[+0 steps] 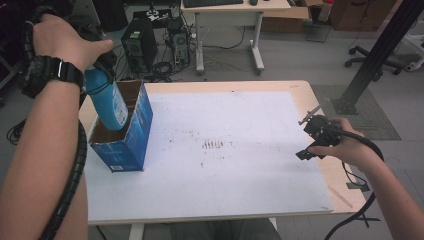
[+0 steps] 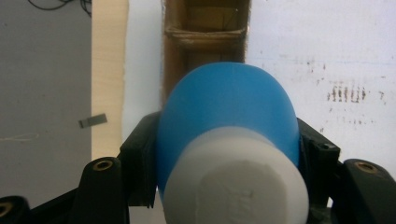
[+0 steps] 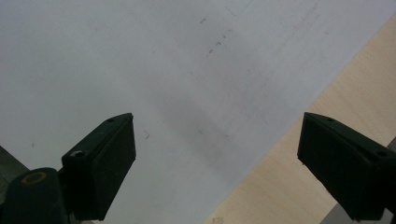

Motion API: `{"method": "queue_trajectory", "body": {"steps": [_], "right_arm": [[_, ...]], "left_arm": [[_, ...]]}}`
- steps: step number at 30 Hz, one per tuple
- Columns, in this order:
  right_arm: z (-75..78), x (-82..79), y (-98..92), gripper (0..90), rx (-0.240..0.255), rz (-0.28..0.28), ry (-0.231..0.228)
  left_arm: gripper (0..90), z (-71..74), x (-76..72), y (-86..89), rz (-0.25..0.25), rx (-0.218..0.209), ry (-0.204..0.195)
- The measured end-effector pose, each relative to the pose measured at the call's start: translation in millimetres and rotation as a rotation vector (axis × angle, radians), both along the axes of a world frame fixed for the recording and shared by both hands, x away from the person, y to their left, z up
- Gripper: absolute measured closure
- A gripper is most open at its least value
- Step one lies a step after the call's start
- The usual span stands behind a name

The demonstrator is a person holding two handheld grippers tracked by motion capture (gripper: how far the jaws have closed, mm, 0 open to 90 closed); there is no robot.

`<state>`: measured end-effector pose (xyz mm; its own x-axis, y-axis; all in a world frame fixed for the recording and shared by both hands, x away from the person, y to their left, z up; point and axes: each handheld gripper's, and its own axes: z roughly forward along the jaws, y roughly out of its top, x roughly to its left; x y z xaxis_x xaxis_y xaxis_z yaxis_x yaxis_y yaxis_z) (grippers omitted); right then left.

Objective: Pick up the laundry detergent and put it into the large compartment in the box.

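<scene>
A blue bottle [image 1: 107, 102] with a white cap [image 2: 236, 182] hangs tilted, its lower end inside the open top of a blue cardboard box [image 1: 131, 135] at the table's left. My left gripper [image 1: 97, 62] is shut on the bottle near its cap; in the left gripper view the black jaws press on both sides of the blue body [image 2: 229, 107], with the box's brown inside [image 2: 205, 42] beyond it. My right gripper [image 1: 312, 137] rests low at the table's right edge, its jaws wide apart [image 3: 217, 154] over white sheet and wood with nothing between them.
A white sheet [image 1: 225, 150] with faint brown marks covers the wooden table [image 1: 310, 100]. Past the far edge stand computer towers [image 1: 140, 42], cables and a desk [image 1: 230, 10]. A black slanted post [image 1: 380, 50] rises at the right.
</scene>
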<state>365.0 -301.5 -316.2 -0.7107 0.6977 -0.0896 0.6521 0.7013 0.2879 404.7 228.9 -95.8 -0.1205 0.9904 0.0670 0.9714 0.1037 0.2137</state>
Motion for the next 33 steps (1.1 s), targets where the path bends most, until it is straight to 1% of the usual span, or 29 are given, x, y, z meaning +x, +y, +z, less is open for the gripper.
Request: {"method": "queue_trajectory", "body": {"steps": [5, 6, 9, 14, 19, 25, 33], "right_arm": [[0.5, -0.4, -0.2, 11.4, 0.0, -0.003, -0.002], [0.4, -0.4, -0.6, 11.5, -0.001, -0.002, -0.003], [-0.2, -0.4, -1.6, 11.5, -0.002, -0.005, 0.0], [-1.1, -0.1, -1.9, 11.4, -0.002, -0.006, 0.001], [-2.4, 0.2, -1.2, 11.4, -0.003, -0.004, 0.004], [-3.3, 0.5, -1.4, 11.4, -0.003, -0.005, 0.006], [-3.8, 0.3, -1.6, 11.4, -0.004, -0.005, 0.007]], "left_arm": [[37.4, -0.7, 0.4, 3.9, 0.011, 0.008, -0.026], [37.4, -1.4, 0.6, 4.4, 0.011, 0.01, -0.018], [37.4, -3.6, 1.1, 6.1, 0.013, 0.016, -0.022], [37.4, -8.8, 2.0, 8.6, 0.017, 0.011, -0.007], [37.4, -11.8, 3.3, 9.0, 0.016, 0.022, 0.002], [37.4, -14.1, 3.9, 10.2, 0.016, 0.015, -0.005], [37.4, -18.3, 5.2, 10.1, 0.011, 0.015, 0.006]]}}
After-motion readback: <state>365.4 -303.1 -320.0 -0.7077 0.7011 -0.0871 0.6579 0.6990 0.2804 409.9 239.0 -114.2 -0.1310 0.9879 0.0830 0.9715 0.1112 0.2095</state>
